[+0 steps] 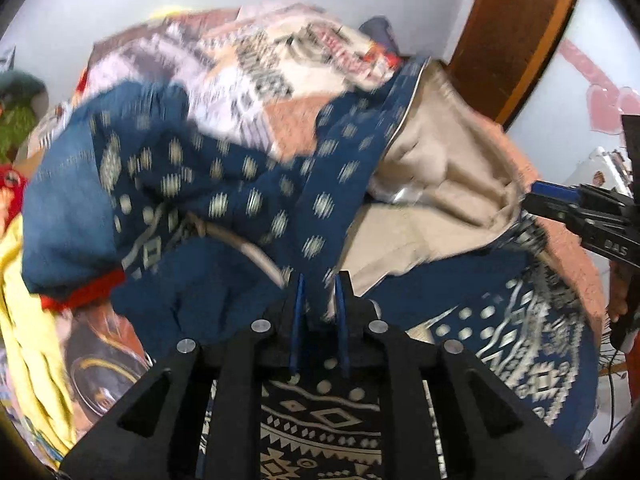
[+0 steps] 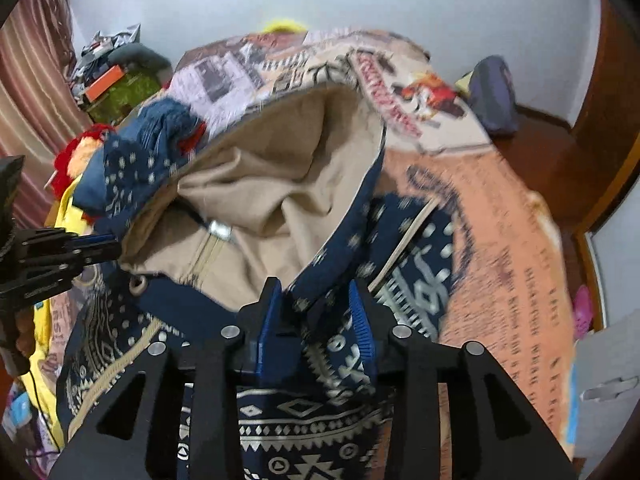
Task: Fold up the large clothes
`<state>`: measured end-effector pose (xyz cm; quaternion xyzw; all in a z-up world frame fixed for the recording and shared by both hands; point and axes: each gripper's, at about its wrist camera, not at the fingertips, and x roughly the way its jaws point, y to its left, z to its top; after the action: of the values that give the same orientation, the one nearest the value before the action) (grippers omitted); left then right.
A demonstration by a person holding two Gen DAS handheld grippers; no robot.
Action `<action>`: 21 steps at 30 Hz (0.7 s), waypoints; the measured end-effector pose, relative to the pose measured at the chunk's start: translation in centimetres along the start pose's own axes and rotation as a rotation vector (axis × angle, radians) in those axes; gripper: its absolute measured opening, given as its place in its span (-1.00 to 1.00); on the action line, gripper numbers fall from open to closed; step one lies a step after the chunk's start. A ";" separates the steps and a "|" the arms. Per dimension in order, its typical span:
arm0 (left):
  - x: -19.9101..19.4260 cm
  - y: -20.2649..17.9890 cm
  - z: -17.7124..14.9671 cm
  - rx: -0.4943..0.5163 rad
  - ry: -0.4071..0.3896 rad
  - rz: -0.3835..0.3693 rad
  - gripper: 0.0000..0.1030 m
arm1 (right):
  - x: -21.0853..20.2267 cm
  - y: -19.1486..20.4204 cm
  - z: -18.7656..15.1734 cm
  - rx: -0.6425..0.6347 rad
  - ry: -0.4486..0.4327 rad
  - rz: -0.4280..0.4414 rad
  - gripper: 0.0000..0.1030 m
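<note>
Left hand pose: the left gripper (image 1: 320,292) points steeply down at the bed, seen from behind its black linkage; in the right wrist view it enters from the left edge (image 2: 116,246), lying nearly level across the picture.
Left gripper state: jaws narrow, a small gap between the blue pads; a strip of the jacket's blue patterned cloth runs down between them. Whether the pads still press on it cannot be told.
Right hand pose: the right gripper (image 2: 316,312) also points steeply down; in the left wrist view it reaches in from the right edge (image 1: 534,194), at the hood's rim.
Right gripper state: jaws partly apart, wider than the left; a fold of blue patterned cloth hangs in the gap, with space between it and the pads.
Jacket: the hooded jacket (image 2: 280,188), navy with a pale pattern and beige lining, lies heaped on the bed, hood open upward.
Bed: a printed orange blanket (image 2: 500,216) covers it.
</note>
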<state>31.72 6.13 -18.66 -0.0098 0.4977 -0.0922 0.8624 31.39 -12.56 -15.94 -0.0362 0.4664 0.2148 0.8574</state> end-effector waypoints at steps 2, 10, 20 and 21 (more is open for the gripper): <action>-0.8 -0.6 1.0 0.008 -0.028 -0.017 -0.69 | -0.6 -0.3 0.7 0.015 -0.019 0.006 -0.28; 0.1 -3.3 6.9 0.059 -0.082 -0.047 -0.30 | 0.2 -1.8 3.1 0.079 -0.061 -0.009 -0.19; 6.9 -5.0 11.4 0.057 -0.035 -0.086 -0.30 | 5.8 -4.8 5.1 0.179 0.006 0.042 -0.19; 7.5 -4.9 11.5 0.050 -0.027 -0.083 -0.30 | 6.4 -5.0 5.2 0.195 0.020 0.054 -0.19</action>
<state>44.53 -0.77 -18.73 -0.0100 0.4827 -0.1402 0.8644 40.49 -13.63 -18.92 0.0579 0.4943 0.1909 0.8461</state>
